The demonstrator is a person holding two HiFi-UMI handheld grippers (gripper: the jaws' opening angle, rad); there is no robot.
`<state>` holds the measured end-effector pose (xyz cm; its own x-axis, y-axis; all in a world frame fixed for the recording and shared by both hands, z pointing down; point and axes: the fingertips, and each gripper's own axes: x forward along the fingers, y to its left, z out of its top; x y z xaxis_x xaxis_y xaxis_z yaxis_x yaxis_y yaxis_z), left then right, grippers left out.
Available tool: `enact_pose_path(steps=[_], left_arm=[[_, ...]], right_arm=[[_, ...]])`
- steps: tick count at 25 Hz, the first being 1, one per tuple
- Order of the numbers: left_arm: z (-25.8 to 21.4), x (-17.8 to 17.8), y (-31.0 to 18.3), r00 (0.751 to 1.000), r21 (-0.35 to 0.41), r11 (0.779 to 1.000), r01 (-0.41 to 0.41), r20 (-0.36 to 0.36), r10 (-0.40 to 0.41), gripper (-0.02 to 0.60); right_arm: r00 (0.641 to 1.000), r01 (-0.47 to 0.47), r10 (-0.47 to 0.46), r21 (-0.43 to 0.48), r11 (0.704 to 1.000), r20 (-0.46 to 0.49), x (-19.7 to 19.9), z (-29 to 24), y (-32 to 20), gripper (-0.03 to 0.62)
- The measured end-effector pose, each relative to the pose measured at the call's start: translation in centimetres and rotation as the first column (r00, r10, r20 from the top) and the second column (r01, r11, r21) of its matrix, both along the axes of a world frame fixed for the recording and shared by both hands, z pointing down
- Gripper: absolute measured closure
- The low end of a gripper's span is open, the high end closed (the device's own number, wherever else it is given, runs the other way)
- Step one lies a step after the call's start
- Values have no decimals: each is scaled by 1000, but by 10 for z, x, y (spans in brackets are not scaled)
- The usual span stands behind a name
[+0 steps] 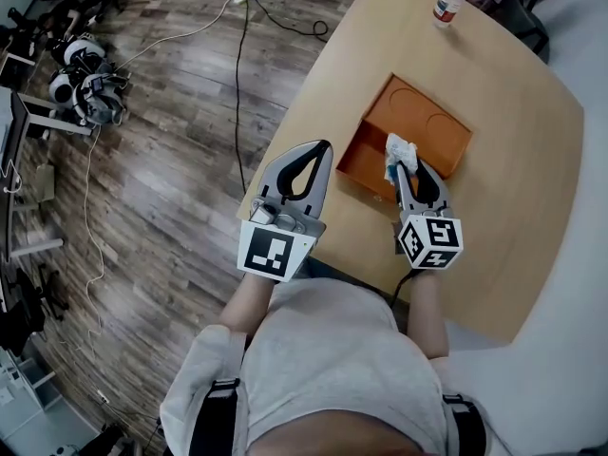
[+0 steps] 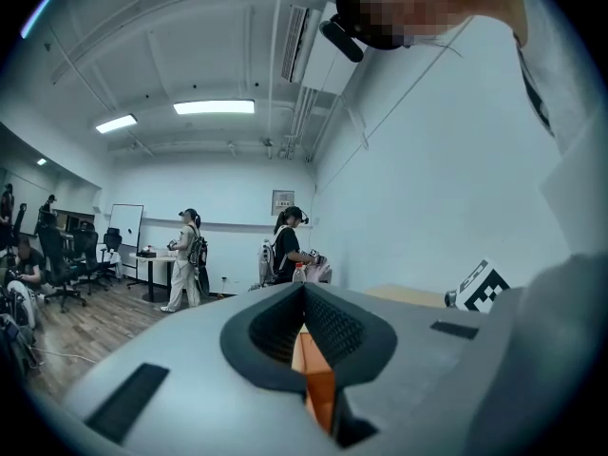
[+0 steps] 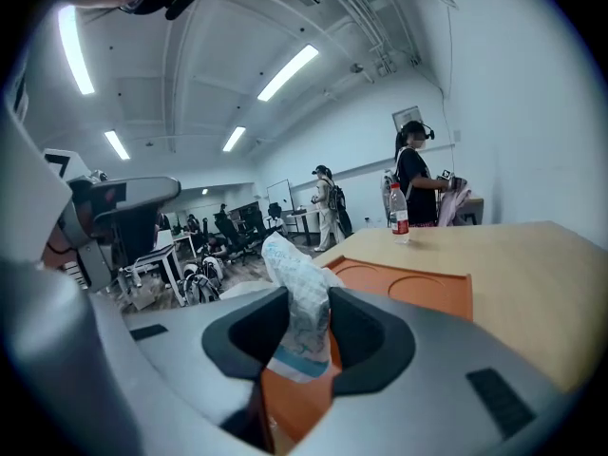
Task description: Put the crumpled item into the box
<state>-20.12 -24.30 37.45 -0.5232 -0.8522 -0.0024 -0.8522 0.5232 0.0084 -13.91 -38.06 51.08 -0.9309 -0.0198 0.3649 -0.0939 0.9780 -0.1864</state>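
Note:
An orange box (image 1: 418, 120) with two round recesses lies open on the tan table (image 1: 518, 193). The crumpled item (image 1: 399, 149), a white wrapper with blue print, is pinched in my right gripper (image 1: 404, 165) over the box's near edge. In the right gripper view the crumpled item (image 3: 302, 293) stands up between the pads of the right gripper (image 3: 306, 335), with the box (image 3: 423, 291) behind it. My left gripper (image 1: 321, 152) hangs at the table's left edge, shut and empty. In the left gripper view only a thin strip of the orange box (image 2: 315, 380) shows between the left gripper's (image 2: 306, 326) pads.
A water bottle (image 1: 447, 0) stands at the table's far edge, also seen as the bottle (image 3: 398, 212) beyond the box. A cable (image 1: 241, 55) and gear (image 1: 85, 84) lie on the wood floor to the left. Several people stand far off in the room.

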Motion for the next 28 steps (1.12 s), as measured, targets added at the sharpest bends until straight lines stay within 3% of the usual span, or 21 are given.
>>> enact_pose_path(steps=[8,16,28], left_arm=[[7,-11,3,1000,-15,1000,20,-23,-20,568],[9,-16,10,999,-21,999,38,-36,-38,568],[14,-20,24,996,-32,996,80,-43,-81,568]], right_arm=[[983,67,-60,35,997,-173,-13,40,3,467],[929,169,-133,75,983,-346,-16,74,13,467],[873,198,-136,85,977,-468,-13,101,12,462]])
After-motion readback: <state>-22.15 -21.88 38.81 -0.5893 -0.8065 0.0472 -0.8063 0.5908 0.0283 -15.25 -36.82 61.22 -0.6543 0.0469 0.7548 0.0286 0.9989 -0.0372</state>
